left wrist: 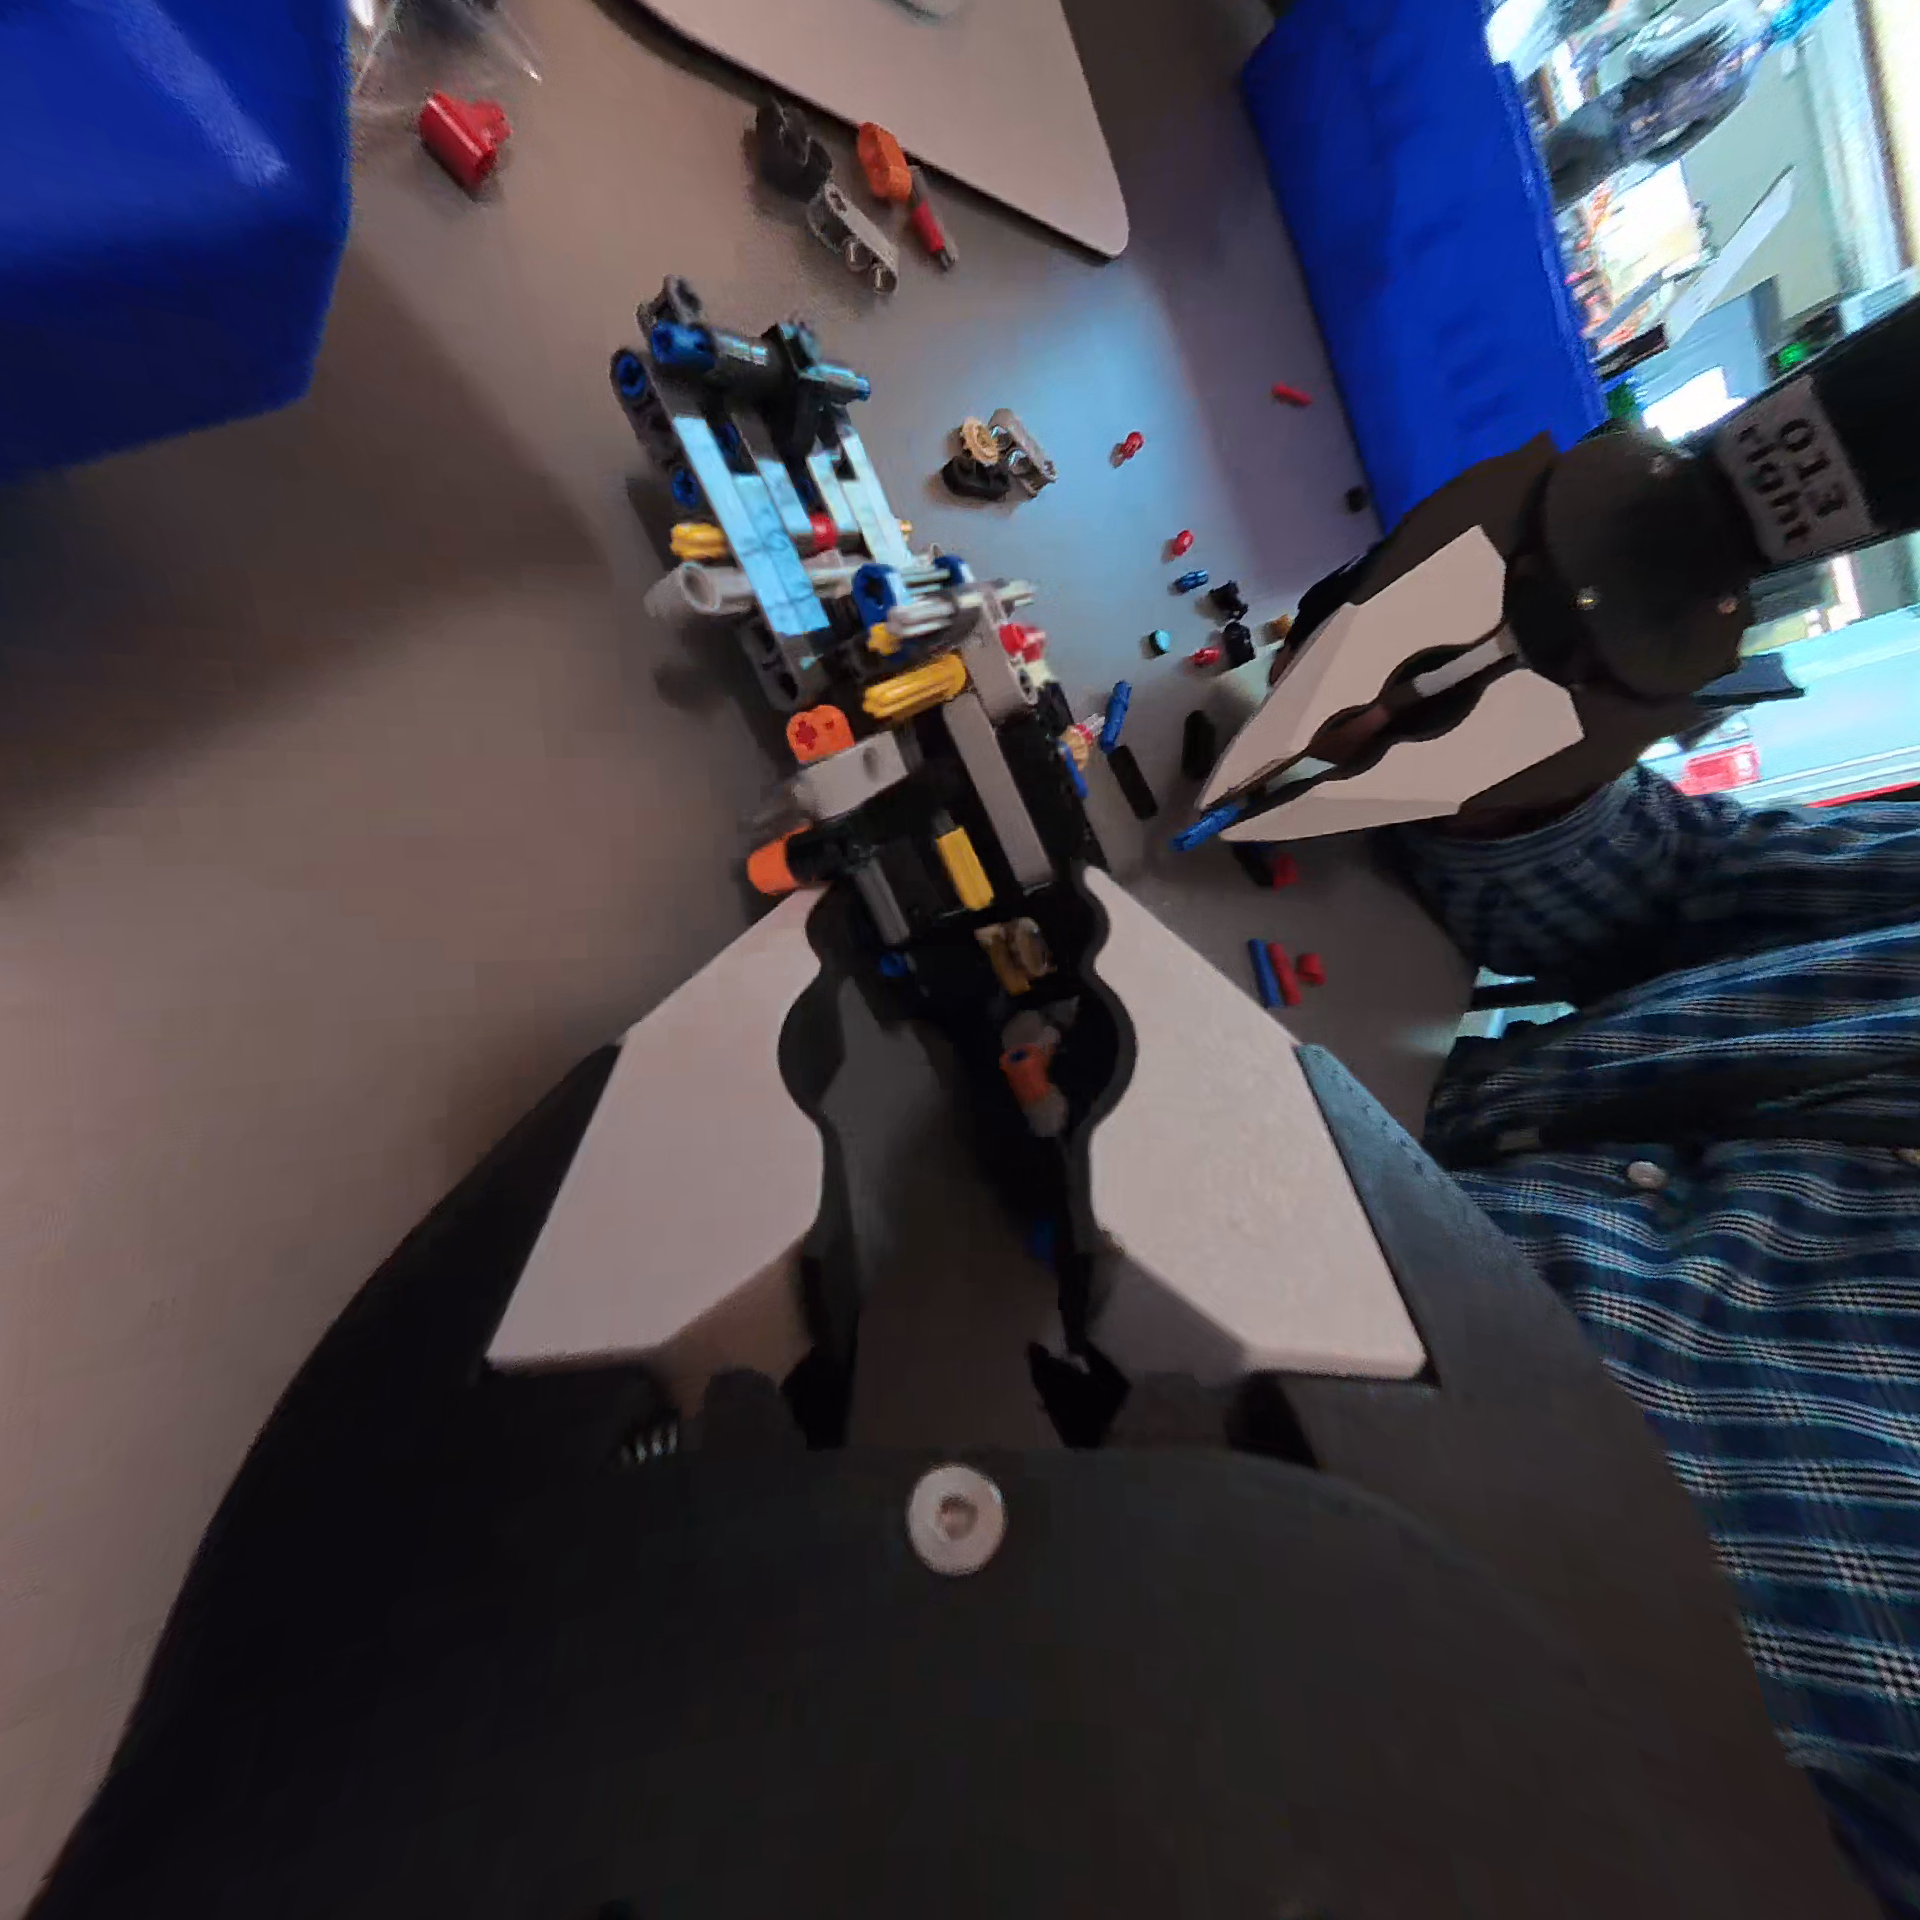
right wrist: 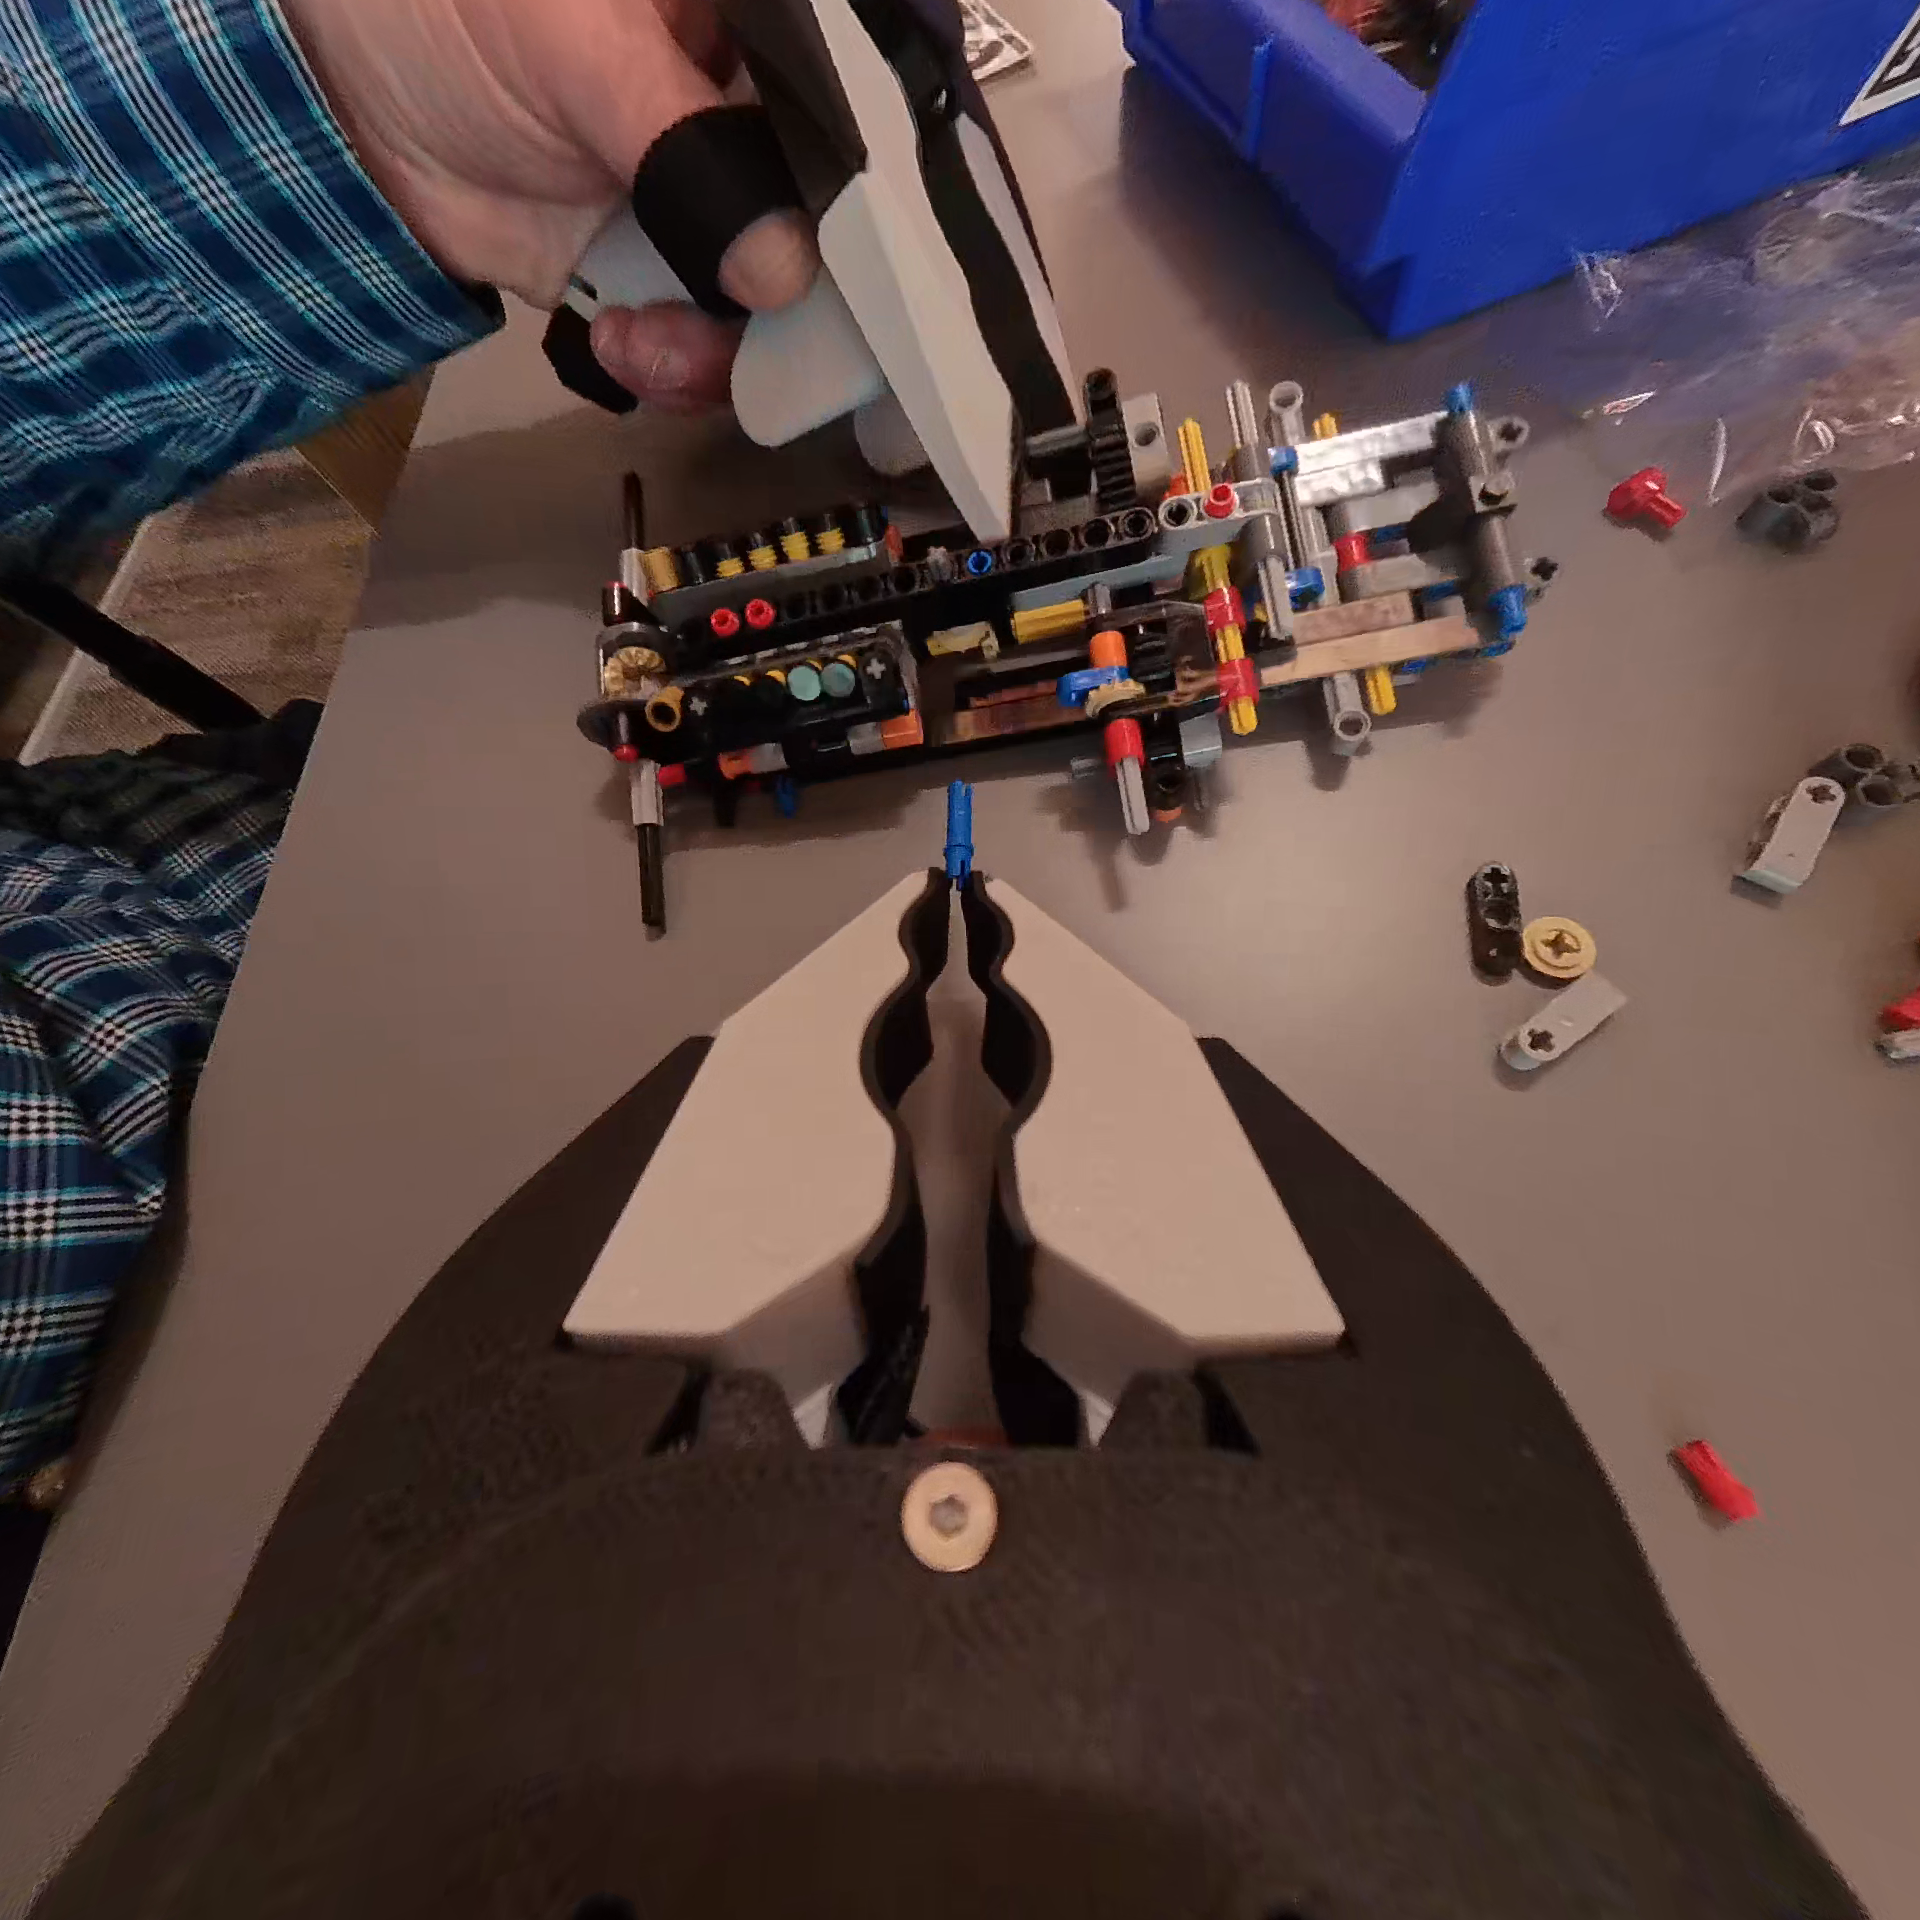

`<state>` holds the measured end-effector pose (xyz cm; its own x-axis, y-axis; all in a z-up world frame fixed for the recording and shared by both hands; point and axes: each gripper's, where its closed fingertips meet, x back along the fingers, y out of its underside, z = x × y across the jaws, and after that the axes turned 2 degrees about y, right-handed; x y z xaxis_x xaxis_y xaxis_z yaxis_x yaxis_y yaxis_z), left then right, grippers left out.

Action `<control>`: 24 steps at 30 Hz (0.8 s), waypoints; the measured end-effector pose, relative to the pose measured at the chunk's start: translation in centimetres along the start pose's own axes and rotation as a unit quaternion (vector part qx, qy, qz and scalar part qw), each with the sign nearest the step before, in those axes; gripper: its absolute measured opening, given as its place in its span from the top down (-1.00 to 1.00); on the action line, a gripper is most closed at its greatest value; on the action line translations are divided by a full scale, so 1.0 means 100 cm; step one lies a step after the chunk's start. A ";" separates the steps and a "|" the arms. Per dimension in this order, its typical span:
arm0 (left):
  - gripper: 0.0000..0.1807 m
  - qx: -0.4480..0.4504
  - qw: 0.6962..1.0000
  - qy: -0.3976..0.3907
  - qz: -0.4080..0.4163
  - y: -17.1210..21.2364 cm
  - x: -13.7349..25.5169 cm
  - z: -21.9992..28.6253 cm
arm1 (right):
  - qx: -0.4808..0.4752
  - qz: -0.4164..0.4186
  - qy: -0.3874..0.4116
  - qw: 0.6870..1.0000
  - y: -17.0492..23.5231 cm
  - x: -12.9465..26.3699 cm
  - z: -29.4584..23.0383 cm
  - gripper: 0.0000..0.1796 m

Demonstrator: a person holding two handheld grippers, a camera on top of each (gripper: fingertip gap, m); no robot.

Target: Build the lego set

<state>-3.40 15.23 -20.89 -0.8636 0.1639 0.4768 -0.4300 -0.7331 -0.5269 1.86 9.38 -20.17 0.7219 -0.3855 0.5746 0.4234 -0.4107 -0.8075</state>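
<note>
A long, partly built lego chassis [right wrist: 1039,613] of black, grey, yellow and blue technic parts lies on the grey table [right wrist: 436,1039]. My left gripper [left wrist: 951,899] is shut on the chassis [left wrist: 790,540] near its middle, with the model running between both fingers. In the right wrist view it [right wrist: 987,499] comes down on the chassis from the far side. My right gripper [right wrist: 956,883] is shut on a small blue pin [right wrist: 958,826], which points at the chassis' near side, a short gap away. The left wrist view shows it [left wrist: 1226,816] with the pin [left wrist: 1205,828] to the right of the model.
A blue bin [right wrist: 1507,156] and a clear plastic bag [right wrist: 1766,312] stand at the back right. Loose parts [right wrist: 1538,945] lie right of the chassis, and a red piece [right wrist: 1714,1481] lies near me. The table edge [right wrist: 343,665] runs along the left, by a plaid sleeve [right wrist: 156,260]. The gap from one gripper's tips to the other's is roughly 9 centimeters. My right gripper is the nearer one to the red piece [right wrist: 1714,1481]: about 15 centimeters, against 20 centimeters. The left camera catches it too, in the left wrist view [left wrist: 1134,445].
</note>
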 end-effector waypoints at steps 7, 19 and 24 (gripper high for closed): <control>0.22 -0.023 0.997 -0.075 0.028 -0.003 0.022 0.006 | 0.018 -0.020 0.000 1.000 0.004 -0.006 -0.002 1.00; 0.24 -0.130 0.961 -0.233 -0.067 0.035 -0.007 0.022 | 0.063 -0.064 0.004 0.996 0.004 -0.021 0.001 0.99; 0.34 -0.132 0.964 -0.221 -0.070 0.035 -0.006 0.022 | 0.075 -0.074 -0.002 0.994 0.005 -0.024 0.000 0.99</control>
<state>-3.85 11.09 -21.49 -0.6212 -0.0906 0.7784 -0.6362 -0.5217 -0.5684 0.29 10.11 -21.97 0.6472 -0.3262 0.6890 0.6021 -0.3357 -0.7244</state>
